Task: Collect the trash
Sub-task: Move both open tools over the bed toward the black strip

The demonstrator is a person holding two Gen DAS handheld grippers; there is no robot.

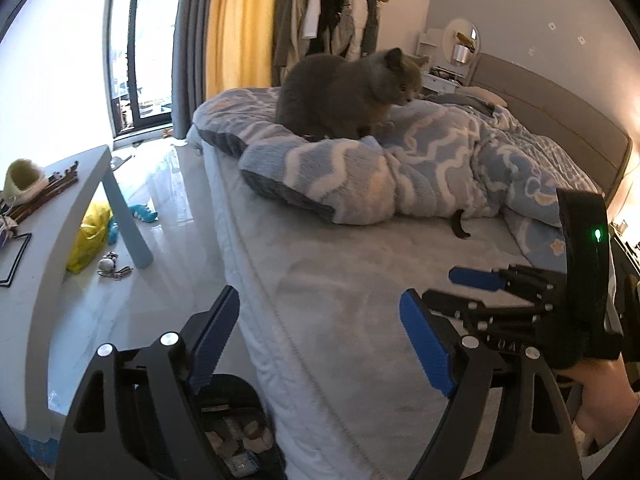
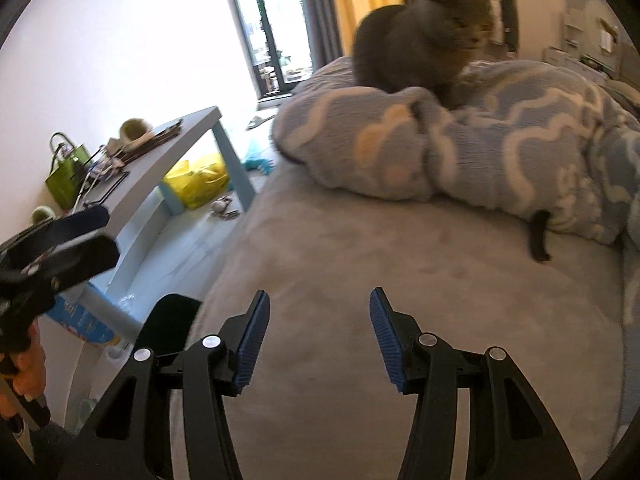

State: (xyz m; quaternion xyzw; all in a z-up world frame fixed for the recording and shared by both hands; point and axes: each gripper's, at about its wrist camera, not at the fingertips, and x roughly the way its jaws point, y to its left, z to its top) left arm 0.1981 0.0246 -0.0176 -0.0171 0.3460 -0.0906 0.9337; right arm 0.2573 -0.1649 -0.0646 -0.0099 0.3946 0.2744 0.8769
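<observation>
One small black curved scrap lies on the bed, ahead and right of the right hand-held gripper; both it and the left hand-held gripper gape empty. One grey cat watches.

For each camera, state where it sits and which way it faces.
Left wrist: on the left claw, open and empty, facing along the bed toward the cat; the right claw and a hand show at right.
Right wrist: on the right claw, open and empty, over the bed, facing the cat; the left claw shows at left.
Shared: cat, blanket, grey table, yellow bag.
</observation>
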